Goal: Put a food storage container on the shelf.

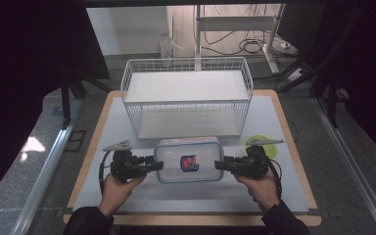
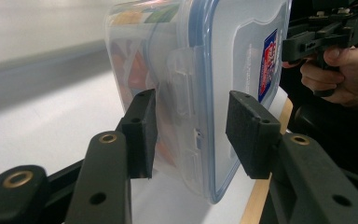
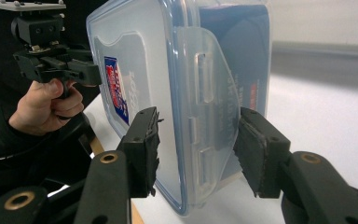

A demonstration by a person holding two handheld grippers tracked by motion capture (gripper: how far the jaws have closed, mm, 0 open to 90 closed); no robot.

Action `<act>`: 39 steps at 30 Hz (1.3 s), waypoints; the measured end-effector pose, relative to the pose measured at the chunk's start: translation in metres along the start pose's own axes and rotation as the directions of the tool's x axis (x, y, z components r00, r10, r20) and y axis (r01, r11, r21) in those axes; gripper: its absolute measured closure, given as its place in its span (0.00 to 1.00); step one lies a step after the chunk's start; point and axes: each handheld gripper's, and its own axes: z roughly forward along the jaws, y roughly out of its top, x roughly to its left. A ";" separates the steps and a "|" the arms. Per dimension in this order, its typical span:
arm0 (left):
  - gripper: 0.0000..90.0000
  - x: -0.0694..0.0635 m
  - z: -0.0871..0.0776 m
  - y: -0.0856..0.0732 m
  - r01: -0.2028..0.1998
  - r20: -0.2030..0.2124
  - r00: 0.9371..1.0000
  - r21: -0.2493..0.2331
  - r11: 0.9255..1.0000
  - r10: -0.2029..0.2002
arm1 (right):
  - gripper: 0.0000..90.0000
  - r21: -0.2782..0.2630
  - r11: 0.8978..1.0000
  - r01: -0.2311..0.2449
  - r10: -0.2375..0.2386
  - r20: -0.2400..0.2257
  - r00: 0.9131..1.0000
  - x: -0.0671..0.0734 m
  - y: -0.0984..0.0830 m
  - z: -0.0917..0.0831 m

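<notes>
Now, progress: I have the box (image 1: 189, 159) gripped at both short ends; carrying it off is left, probably to the wire rack (image 1: 186, 96) behind it.
Left hand-held gripper (image 1: 152, 164): clamped on the box's left end, over the latch.
Right hand-held gripper (image 1: 221, 165): clamped on the right end, over its flap.
Box place: at the front of the worktop (image 1: 274, 191), between my grippers, just before the rack.
Box look: clear plastic, blue-rimmed lid on, red-and-blue label on top, colourful contents inside.

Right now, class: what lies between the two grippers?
In the high view, the clear lidded container spans the stretch between the left gripper and right gripper, each clamped on one end.
</notes>
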 end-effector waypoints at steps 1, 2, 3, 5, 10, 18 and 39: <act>0.60 0.000 0.000 0.003 -0.003 -0.003 1.000 -0.001 1.000 0.003 | 0.57 -0.005 1.000 0.001 -0.001 -0.001 1.000 0.000 0.002 0.000; 0.60 -0.001 -0.001 0.010 -0.014 -0.012 1.000 -0.003 1.000 0.014 | 0.57 -0.014 1.000 0.009 -0.009 0.004 1.000 0.001 0.007 -0.002; 0.60 -0.001 -0.001 0.010 -0.014 -0.012 1.000 -0.003 1.000 0.014 | 0.57 -0.014 1.000 0.009 -0.009 0.004 1.000 0.001 0.007 -0.002; 0.60 -0.003 -0.003 0.018 -0.025 -0.019 0.999 -0.006 1.000 0.025 | 0.57 -0.025 1.000 0.016 -0.016 0.004 1.000 0.003 0.014 -0.003; 0.60 -0.005 -0.009 0.041 -0.042 -0.031 0.999 -0.017 0.999 0.041 | 0.57 -0.042 0.999 0.033 -0.033 0.001 0.999 0.006 0.034 -0.007; 0.60 -0.007 -0.018 0.072 -0.066 -0.047 0.997 -0.039 0.997 0.064 | 0.57 -0.067 0.997 0.045 -0.045 0.002 0.999 0.011 0.060 -0.011; 0.60 -0.004 -0.043 0.164 -0.111 -0.082 0.991 -0.077 0.991 0.105 | 0.56 -0.157 0.984 0.084 -0.084 0.004 0.996 0.024 0.155 -0.015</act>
